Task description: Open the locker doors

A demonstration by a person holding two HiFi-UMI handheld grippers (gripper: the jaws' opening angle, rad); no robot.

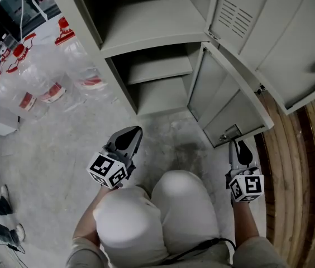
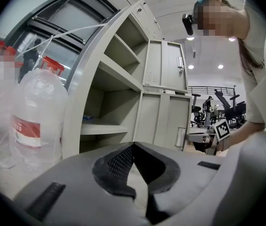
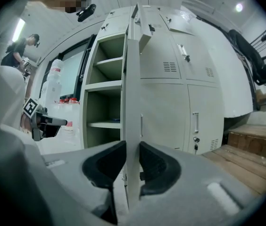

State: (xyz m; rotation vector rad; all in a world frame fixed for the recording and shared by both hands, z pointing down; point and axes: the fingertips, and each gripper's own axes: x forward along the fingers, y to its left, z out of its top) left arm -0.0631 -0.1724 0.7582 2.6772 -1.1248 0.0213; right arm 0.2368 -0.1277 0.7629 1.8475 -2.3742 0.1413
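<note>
1. Clamped at its free edge between the right gripper's (image 3: pixel 132 166) jaws: lower pale-grey steel locker door (image 3: pixel 133 93), swung open, upright, long axis vertical, free edge pointing outward.
2. Left gripper (image 2: pixel 134 147) jaws together, holding nothing.

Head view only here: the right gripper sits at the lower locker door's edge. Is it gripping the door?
Observer: Yes. In the right gripper view the right gripper has the edge of the lower door between its jaws, both pads against it.
Operator: And the left one?
Observer: The left gripper has its jaws together on nothing, facing the open shelves.
Operator: Any lockers shut?
Observer: Right gripper view shows a closed door with handle and lock, right of the open column.
</note>
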